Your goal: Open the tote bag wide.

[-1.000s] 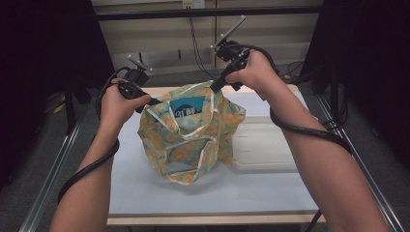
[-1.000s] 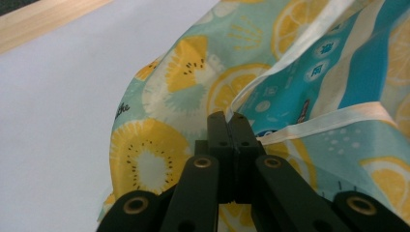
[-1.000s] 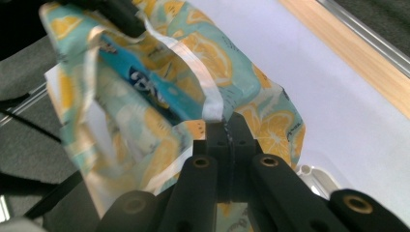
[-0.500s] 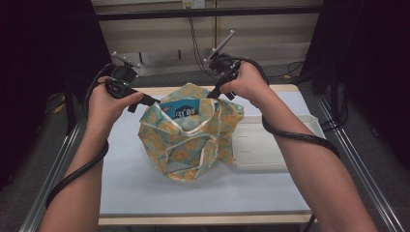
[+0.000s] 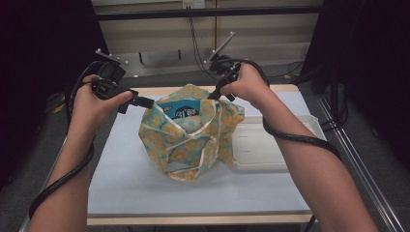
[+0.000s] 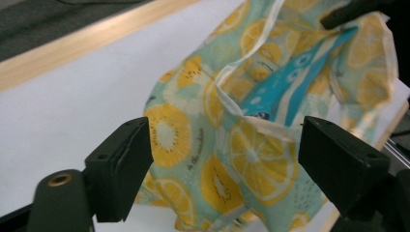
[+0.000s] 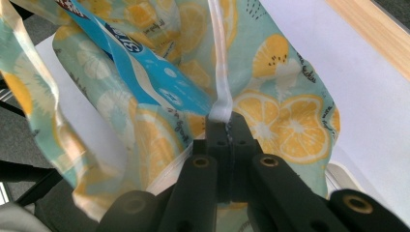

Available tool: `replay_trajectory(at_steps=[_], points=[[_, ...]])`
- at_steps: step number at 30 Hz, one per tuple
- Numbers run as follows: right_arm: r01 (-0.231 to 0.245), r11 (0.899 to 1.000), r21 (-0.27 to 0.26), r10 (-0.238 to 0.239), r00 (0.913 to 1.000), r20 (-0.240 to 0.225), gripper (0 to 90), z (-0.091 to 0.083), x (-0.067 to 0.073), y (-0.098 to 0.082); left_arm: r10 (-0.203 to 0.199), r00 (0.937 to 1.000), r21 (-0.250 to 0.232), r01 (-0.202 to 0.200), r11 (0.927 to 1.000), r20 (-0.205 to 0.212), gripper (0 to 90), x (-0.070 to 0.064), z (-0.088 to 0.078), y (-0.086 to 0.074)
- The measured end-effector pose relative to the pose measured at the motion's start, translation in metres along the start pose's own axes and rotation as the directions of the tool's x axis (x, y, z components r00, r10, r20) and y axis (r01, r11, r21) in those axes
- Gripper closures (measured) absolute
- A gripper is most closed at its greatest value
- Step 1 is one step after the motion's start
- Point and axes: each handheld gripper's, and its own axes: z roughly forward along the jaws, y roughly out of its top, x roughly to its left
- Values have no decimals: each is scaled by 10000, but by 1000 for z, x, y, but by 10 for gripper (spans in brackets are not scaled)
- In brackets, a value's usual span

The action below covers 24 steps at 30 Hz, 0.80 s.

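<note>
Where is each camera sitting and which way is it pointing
High view: above the person's side, facing forward and down on the table; both forearms, left claw, right claw.
Left gripper view: on the left claw, open jaws facing the citrus-print bag.
Right gripper view: on the right claw, shut on the white strap.
All views share the bag and blue packet.

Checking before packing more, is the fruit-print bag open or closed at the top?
Open: the bag's mouth gapes, showing a blue packet inside.
</note>
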Motion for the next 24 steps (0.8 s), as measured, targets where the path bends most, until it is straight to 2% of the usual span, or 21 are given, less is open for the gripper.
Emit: replay_trajectory(at_steps=[2, 4, 5, 6, 7, 8, 10, 12, 14, 15, 16, 17, 18, 20, 22, 24], points=[[-142, 9999, 5, 142, 9999, 2, 900, 0, 1, 0, 46, 9999, 22, -46, 10000, 93, 156, -2, 2, 0], [-117, 9999, 8, 117, 9999, 14, 900, 0, 0, 0, 466, 9986, 383, -475, 9981, 239, 144, -2, 5, 0], [-138, 9999, 11, 138, 9999, 8, 900, 0, 1, 0, 449, 9988, 421, -456, 9981, 195, 144, -5, 7, 0], [-128, 9999, 4, 128, 9999, 5, 900, 0, 1, 0, 699, 9973, 650, -713, 9953, 241, 154, -5, 9, 0], [-119, 9999, 1, 119, 9999, 37, 900, 0, 0, 0, 607, 9971, 637, -635, 9959, 452, 214, -6, 13, 0], [-95, 10000, 21, 95, 10000, -9, 900, 0, 0, 0, 974, 9933, 786, -1022, 9916, 625, 329, -5, 14, 1], [-93, 10000, -15, 93, 10000, 29, 900, 1, 0, 0, 1226, 9883, 958, -1311, 9867, 903, 550, -4, 16, 1], [-112, 9999, -25, 112, 9999, 4, 900, 1, -1, 0, 1115, 9868, 877, -1222, 9886, 1177, 714, -4, 16, 3], [-165, 9998, -60, 165, 9999, -27, 900, 1, -1, 0, 1040, 9863, 853, -1154, 9897, 1278, 816, -7, 13, 5], [-82, 10000, -50, 81, 10000, -40, 900, 1, -2, -1, 1086, 9862, 1015, -1216, 9874, 1250, 845, -8, 10, 7], [-129, 9999, -43, 129, 9999, -4, 900, 1, -2, -1, 1027, 9878, 988, -1145, 9885, 1172, 859, -9, 7, 9], [-129, 9999, -19, 128, 9999, -20, 900, 1, -2, -1, 794, 9904, 991, -908, 9909, 1131, 874, -12, 4, 11], [-86, 10000, -41, 86, 10000, -23, 900, 1, -2, -2, 884, 9899, 990, -995, 9901, 1112, 886, -12, 0, 13], [-151, 9999, -78, 150, 9998, -109, 900, 1, -2, -2, 815, 9904, 772, -904, 9929, 1114, 900, -14, -7, 18], [-87, 9999, -113, 85, 9999, -131, 900, 1, -3, -3, 757, 9891, 406, -814, 9959, 1263, 900, -16, -13, 25], [-102, 9999, -122, 100, 9998, -166, 900, 1, -5, -4, 768, 9921, 234, -795, 9966, 988, 900, -18, -17, 33]])
